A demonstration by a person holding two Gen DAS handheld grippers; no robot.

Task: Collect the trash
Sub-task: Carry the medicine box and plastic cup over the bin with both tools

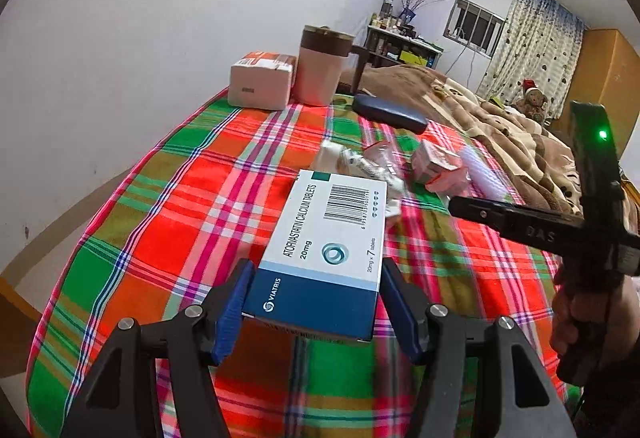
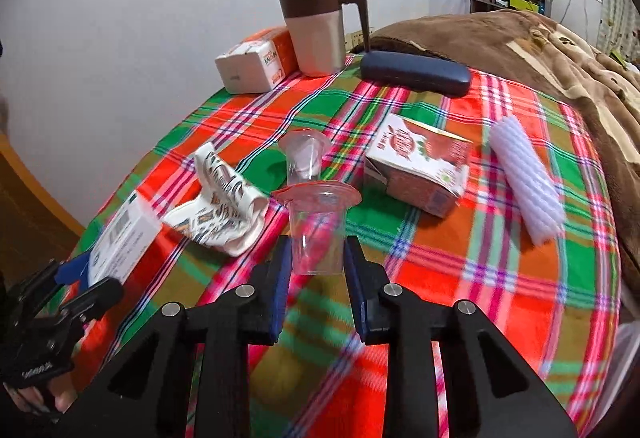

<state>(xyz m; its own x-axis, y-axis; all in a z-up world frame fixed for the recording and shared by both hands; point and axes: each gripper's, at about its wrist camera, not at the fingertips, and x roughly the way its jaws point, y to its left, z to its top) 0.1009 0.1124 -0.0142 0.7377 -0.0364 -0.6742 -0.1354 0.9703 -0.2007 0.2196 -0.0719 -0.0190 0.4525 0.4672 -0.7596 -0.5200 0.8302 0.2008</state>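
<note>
Left wrist view: left gripper (image 1: 316, 302) has its jaws closed on the near end of a white-and-blue medicine box (image 1: 326, 246), print reading atorvastatin calcium tablets, 20 mg. Box is held above the plaid cloth (image 1: 168, 205) on the tabletop. Right gripper (image 1: 520, 222) enters from the right as a black bar with a green light on its body; its jaws are not readable from this side.

Right wrist view: right gripper (image 2: 316, 270) shows blue pads on either side of a clear plastic cup (image 2: 316, 230) with a red rim; the pads sit just beside the cup wall, contact cannot be told. Cup stands upright on the cloth. Left gripper (image 2: 86, 278) appears at near left, blurred, with the medicine box (image 2: 120, 238) in it.

Only the right view lays out the loose trash clearly: a second clear cup (image 2: 304, 157) just beyond the first, a crumpled printed wrapper (image 2: 224, 205) to its left, a red-and-white carton (image 2: 420, 173) on its side to the right, a white ribbed foam sleeve (image 2: 524, 177) further right.

Far edge, both views: tissue pack (image 2: 256, 65), lidded mug (image 2: 316, 33) with dark handle, dark glasses case (image 2: 416, 73). Brown blanket (image 2: 560, 49) lies beyond on the right.

Only the left view reaches the curtain (image 1: 532, 49) and a teddy bear (image 1: 532, 101).
</note>
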